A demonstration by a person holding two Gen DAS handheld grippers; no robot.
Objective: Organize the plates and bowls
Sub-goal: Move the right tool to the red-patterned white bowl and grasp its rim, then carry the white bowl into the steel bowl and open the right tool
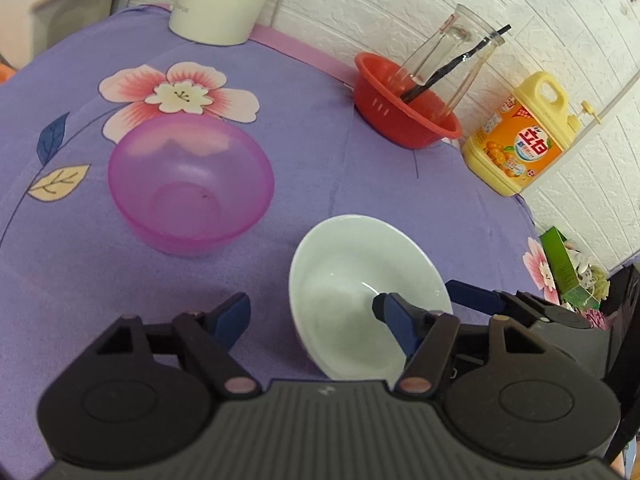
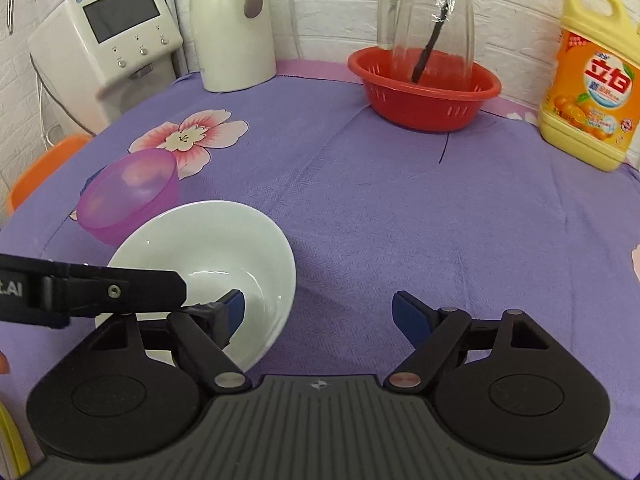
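A white bowl [image 1: 360,284] stands on the purple cloth, and it shows at lower left in the right wrist view [image 2: 208,240]. A translucent pink bowl [image 1: 188,184] stands upright to its left, and shows behind the white bowl in the right wrist view [image 2: 128,192]. My left gripper [image 1: 310,314] is open and straddles the white bowl's left rim, its right finger inside the bowl. My right gripper [image 2: 318,312] is open, its left finger over the white bowl's near rim. The right gripper's fingers [image 1: 476,296] show at the bowl's right edge.
A red basket [image 2: 424,92] holding a glass carafe [image 2: 432,20] stands at the back. A yellow detergent jug [image 2: 592,80] is at the back right. A white kettle [image 2: 232,28] and a white appliance [image 2: 108,40] stand at the back left. A green box [image 1: 564,268] lies off the table's right.
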